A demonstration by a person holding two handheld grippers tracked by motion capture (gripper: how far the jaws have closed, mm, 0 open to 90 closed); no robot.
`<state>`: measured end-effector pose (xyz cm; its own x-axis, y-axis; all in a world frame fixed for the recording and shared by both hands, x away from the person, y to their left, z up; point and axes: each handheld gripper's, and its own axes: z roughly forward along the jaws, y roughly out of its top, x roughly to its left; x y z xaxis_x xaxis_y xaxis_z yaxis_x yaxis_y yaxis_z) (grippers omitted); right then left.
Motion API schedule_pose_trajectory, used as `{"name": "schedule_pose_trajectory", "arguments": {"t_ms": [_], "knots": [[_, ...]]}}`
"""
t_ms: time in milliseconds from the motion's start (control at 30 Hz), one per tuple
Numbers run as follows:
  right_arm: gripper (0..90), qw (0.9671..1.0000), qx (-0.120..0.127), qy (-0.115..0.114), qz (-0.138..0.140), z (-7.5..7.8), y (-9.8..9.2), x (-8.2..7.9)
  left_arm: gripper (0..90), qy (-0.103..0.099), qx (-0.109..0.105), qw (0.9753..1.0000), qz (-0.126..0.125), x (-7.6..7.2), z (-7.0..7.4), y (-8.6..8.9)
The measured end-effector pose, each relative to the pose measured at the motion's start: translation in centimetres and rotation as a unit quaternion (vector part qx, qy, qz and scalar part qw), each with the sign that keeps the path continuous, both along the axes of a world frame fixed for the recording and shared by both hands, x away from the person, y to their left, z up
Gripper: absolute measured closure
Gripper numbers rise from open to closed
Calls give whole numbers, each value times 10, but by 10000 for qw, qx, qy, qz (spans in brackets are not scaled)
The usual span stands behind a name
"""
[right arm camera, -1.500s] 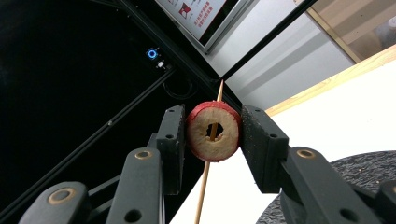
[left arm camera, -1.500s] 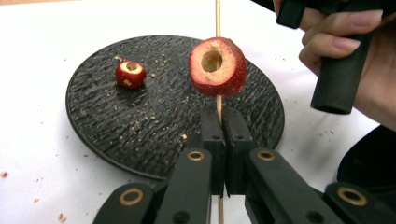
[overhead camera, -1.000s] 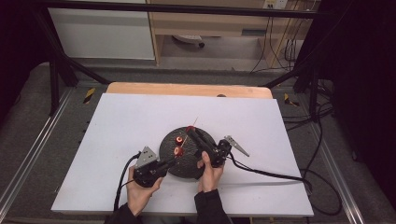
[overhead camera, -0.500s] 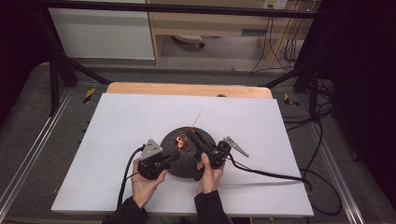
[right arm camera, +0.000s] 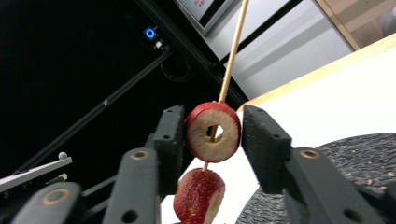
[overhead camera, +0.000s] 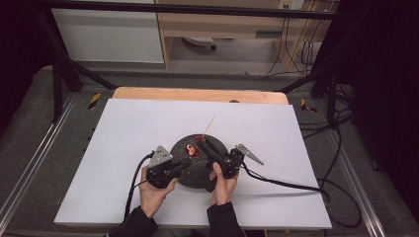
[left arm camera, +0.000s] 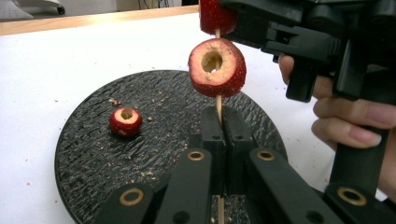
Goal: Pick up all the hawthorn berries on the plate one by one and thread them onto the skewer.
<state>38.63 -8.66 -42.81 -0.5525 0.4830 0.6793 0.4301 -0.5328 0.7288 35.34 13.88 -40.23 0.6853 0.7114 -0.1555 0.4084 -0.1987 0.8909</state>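
Over the round black textured plate [overhead camera: 197,170] on the white-covered counter [overhead camera: 123,133], 2 cored red fruit slices are being threaded onto a thin wooden skewer [right arm camera: 231,49].

Left tongs [left arm camera: 219,135]: pressed together on the skewer's lower shaft, pinching it upright below the fruit. Right tongs [right arm camera: 212,135]: pinching the upper cored red slice [right arm camera: 213,132] by its rim, skewer passing through the core hole. 2nd slice [right arm camera: 199,197] hangs on the skewer just below it, apart from the jaws. From the left gripper view that lower slice [left arm camera: 217,67] sits well above the left tongs, with bare stick between. 1 more small cored red slice [left arm camera: 125,121] lies loose on the plate, left of the skewer in that view.

My read of the step: slide the gripped slice along the stick toward its neighbour.
- Keep the left grip fixed and low; it's the only thing holding the stick straight.
- Push along the skewer axis only. Side load will likely bend or snap the thin stick, or tear the core hole.
- Light squeeze on the rim; soft flesh, easy to crush or split.
- Stop when the 2 slices touch, then release by opening, not pulling.

Writing: a sliver of red print on a white panel [right arm camera: 201,3] at the top edge of the right gripper view, too cropped to read. No brand marks legible elsewhere.
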Motion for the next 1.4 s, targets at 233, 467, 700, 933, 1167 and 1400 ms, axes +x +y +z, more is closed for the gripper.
{"name": "schedule_pose_trajectory", "arguments": {"t_ms": [233, 467, 700, 933, 1167, 1400], "knots": [[409, 9983, -568, -63, 107, 10, -8, 0, 886, 47, 18, 10000, 83, 0, -3, 16], [235, 9918, -1246, 3, 283, 14, -17, 3, 886, 57, 116, 9997, 185, -3, -5, 38], [96, 9778, -2000, 181, 596, 12, -25, 5, 886, 131, 242, 9994, 214, -8, -10, 58], [37, 9485, -2973, 354, 1033, 6, -29, 6, 885, 212, 419, 9985, 266, -15, -17, 81], [30, 9258, -3526, 506, 1264, 4, -31, 8, 885, 237, 473, 9981, 305, -20, -21, 98], [29, 9055, -3962, 570, 1406, 10, -30, 11, 885, 313, 481, 9978, 330, -24, -27, 111]]}}
